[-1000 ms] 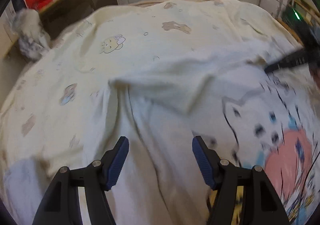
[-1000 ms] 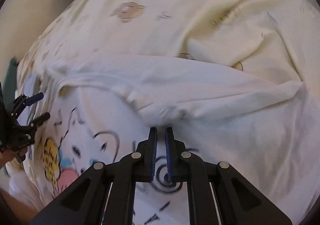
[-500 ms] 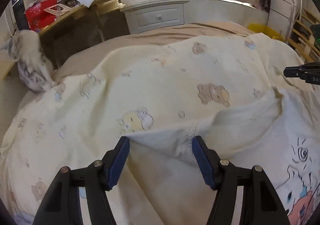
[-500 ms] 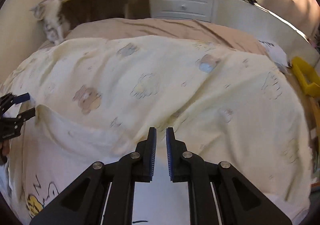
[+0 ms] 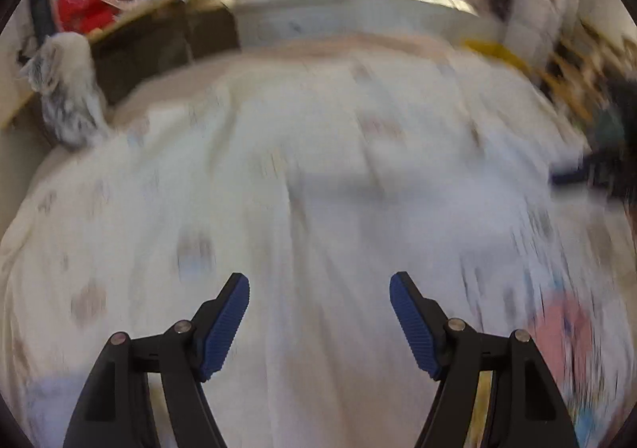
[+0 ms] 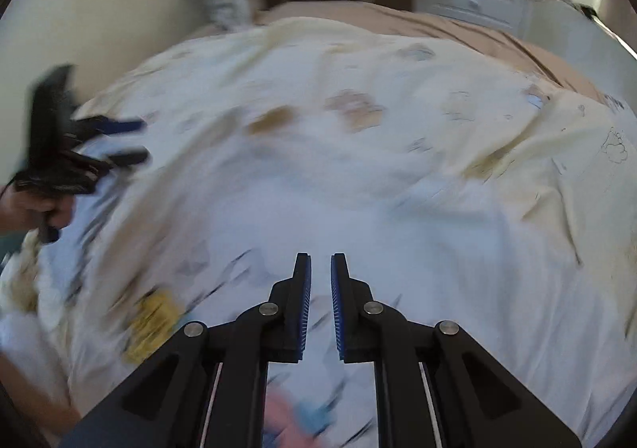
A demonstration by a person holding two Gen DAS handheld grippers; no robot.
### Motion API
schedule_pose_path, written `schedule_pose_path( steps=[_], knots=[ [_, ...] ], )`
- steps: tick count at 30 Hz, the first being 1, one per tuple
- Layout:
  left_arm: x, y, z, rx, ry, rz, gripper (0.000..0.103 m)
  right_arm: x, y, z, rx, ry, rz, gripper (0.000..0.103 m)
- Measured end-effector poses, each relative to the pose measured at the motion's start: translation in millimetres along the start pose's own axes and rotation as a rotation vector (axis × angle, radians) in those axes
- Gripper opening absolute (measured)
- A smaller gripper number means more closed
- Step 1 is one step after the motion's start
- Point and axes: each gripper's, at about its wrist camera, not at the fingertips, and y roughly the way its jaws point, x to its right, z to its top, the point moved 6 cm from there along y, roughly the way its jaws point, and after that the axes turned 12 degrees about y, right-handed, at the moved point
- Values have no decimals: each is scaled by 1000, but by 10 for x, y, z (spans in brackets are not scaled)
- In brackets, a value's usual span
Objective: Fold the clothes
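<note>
A: On the bed [image 6: 497, 98], the shirt [image 6: 358, 217] lies spread, below the quilt's bears.

B: Left gripper [image 5: 318, 312] is opening, empty; right gripper [image 6: 320, 289] nearly together, seemingly empty, though blurred. Grip a hem squarely, fold evenly.

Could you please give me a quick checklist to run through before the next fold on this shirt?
1. Left gripper free of cloth: ok, jaws opening, nothing between them.
2. Right gripper gripping cloth: not ok, jaws nearly together, nothing visibly between them.
3. White printed shirt lying on the bedspread: ok.
4. Shirt smooth and flat: cannot tell, both views are motion-blurred.
5. Cat off the shirt: ok, it is at the bed's far left edge.
</note>
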Motion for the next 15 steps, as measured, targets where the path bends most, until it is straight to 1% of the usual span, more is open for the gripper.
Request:
schedule_pose_path(
  steps=[2,3,4,7,10,12,13,15],
  knots=[
    [278,-187,-383,-25,94,-2,74,-224,-314,-257,21,-33,36,12],
    [449,-292,-585,-27,159,8,74,-307,-498,-365,29,-44,32,12],
    [580,-349,-758,-28,196,1,76,-401,-703,-468,34,-54,26,12],
    [970,-516,-1275,-30,304,-20,77,-549,-1165,-615,67,-28,36,12],
    [1216,-570,-1512,-6,355,15,77,-616,-1539,-677,85,74,27,12],
    [1372,-570,-1525,10,359,-46,77,-656,-1739,-706,84,137,33,13],
    [1432,-566,-1506,26,391,-49,77,-688,-1830,-739,76,163,41,13],
    [1619,-649,-1510,48,486,-86,77,-777,-2005,-807,58,192,43,13]
  ],
)
